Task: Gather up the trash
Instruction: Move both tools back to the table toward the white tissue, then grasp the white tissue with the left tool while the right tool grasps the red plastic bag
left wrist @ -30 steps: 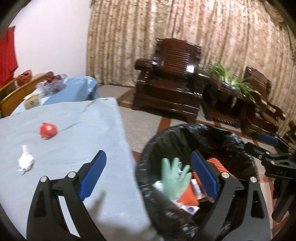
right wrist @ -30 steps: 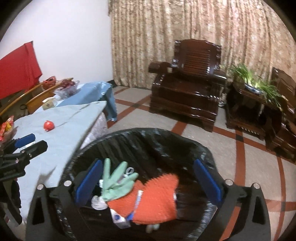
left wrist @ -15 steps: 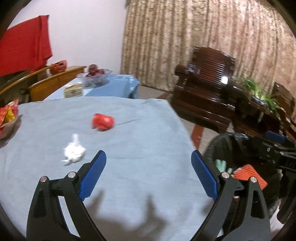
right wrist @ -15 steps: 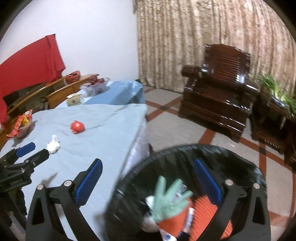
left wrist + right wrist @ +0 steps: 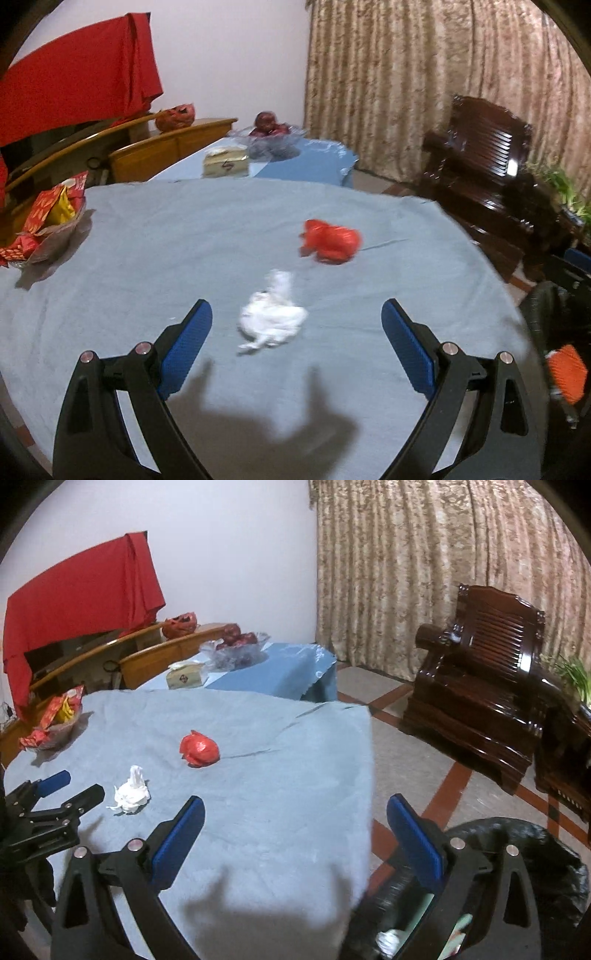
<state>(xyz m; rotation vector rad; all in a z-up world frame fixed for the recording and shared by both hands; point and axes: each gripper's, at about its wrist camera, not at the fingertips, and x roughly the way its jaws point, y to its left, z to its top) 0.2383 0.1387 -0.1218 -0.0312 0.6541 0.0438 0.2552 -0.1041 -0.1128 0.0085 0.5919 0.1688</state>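
Trash already sits in our black-lined bin [image 5: 517,849] beside the table [image 5: 184,251]. Left on the table: white tissue wad [image 5: 271,314] and red crumpled wrapper [image 5: 330,242]. Left gripper [image 5: 295,347] and right gripper [image 5: 295,838] both gape, empty.

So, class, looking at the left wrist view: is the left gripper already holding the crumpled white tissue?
No: the left gripper is open, and the white tissue lies loose on the blue tablecloth between its fingers, untouched.
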